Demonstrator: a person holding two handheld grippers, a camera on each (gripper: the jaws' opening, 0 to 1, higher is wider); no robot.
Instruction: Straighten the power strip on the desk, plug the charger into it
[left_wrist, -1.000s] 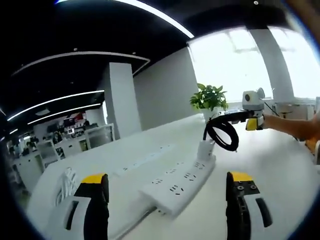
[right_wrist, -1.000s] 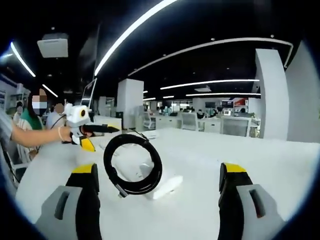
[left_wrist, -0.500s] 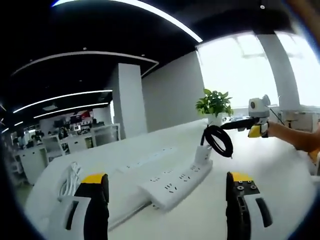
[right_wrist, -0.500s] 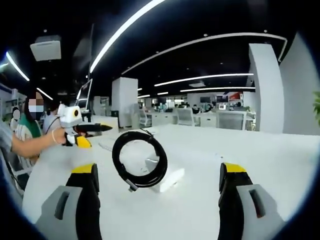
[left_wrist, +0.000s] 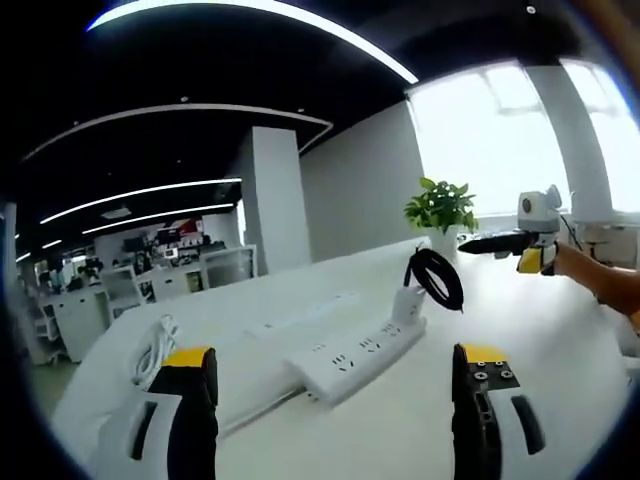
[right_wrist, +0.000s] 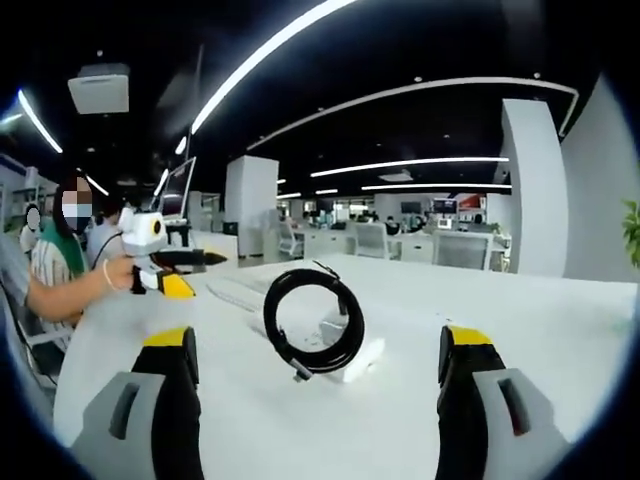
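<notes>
Your left gripper (left_wrist: 335, 385) jaws wide, holding nothing, right gripper (right_wrist: 318, 390) same, white power strip (left_wrist: 362, 350) lying mid-counter (left_wrist: 420, 440), charger (left_wrist: 407, 302) w/ coiled black cable (left_wrist: 437, 278) standing plugged at strip's far end, white cord bundle (left_wrist: 152, 350) near counter's left edge.

Ceiling light strips (right_wrist: 300, 30) glow against dark ceilings; the window (left_wrist: 500, 140) blows out white; fisheye bends edges, distant offices look soft

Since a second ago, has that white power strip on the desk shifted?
Cannot tell. The power strip sits differently against the potted plant, but the whole left gripper view shifted, so the camera moved.
</notes>
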